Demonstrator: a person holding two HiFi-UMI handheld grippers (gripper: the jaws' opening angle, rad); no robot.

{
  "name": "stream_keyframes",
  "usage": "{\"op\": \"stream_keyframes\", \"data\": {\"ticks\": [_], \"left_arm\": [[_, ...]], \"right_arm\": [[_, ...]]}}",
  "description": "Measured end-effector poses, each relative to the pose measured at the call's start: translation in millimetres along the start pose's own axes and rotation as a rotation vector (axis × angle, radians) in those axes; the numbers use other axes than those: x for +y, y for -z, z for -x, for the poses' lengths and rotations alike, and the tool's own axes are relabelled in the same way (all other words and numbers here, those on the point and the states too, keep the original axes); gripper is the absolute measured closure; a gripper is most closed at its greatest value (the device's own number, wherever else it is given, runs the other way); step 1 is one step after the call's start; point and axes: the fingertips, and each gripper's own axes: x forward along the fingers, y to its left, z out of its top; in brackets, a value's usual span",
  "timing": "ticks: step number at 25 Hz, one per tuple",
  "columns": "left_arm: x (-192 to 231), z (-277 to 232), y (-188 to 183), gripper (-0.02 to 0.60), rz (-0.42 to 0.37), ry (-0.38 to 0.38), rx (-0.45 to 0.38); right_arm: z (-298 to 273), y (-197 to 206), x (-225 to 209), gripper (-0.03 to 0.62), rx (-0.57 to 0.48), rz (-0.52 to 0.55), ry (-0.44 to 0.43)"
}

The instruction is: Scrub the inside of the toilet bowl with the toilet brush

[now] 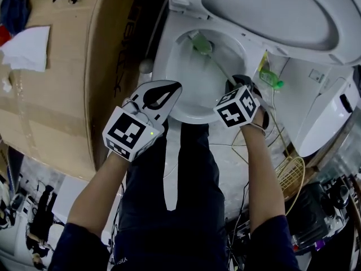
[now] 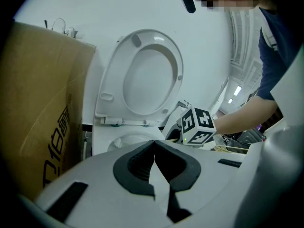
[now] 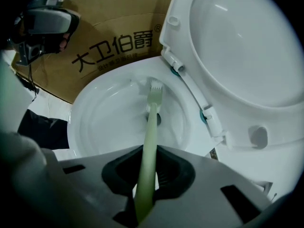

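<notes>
Pale tiled floor (image 1: pixel 225 157). Toilet (image 1: pixel 169 66) stands on it at centre. Big cardboard box (image 1: pixel 62 83) on the floor just left of the toilet, near touching. Right of the toilet, a yellowish wire basket (image 1: pixel 290 176) lies on the tiles, with black gear (image 1: pixel 316 210) beside it. Dark cables (image 1: pixel 39 224) lie at lower left.

Toilet (image 1: pixel 159 72) at 12 o'clock, but I'm hemmed in by a big cardboard box (image 1: pixel 73 83) at 9, cable tangle (image 1: pixel 39 219) at 7, black gear (image 1: pixel 316 213) at 5: looks like a storeroom or lab mock-up.
</notes>
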Motion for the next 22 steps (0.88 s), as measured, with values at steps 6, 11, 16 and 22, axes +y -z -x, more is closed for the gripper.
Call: {"op": "stream_keyframes", "data": {"ticks": [6,11,16,22], "left_arm": [[-1.8,-8.7,-2.9,0.551,-0.010,0.015,0.018],[-5.6,-14.8,-3.7,0.551,-0.023,0.032,0.038],[-9.6,-20.7,-7.2,0.551,-0.037,0.048,0.042],[-21.1,-22.7,-4.0,0.551,-0.054,0.071,0.055]], "right_arm": [[1.0,26.8,-19.8,0.546,0.035,-0.054,0.019],[6.0,55.8,-26.9,0.546,0.071,-0.097,0.027],[8.9,84.3,-29.7,0.546,0.122,-0.129,0.041],[12.0,108.2,-17.4,0.548,0.154,-0.169,0.032]]}}
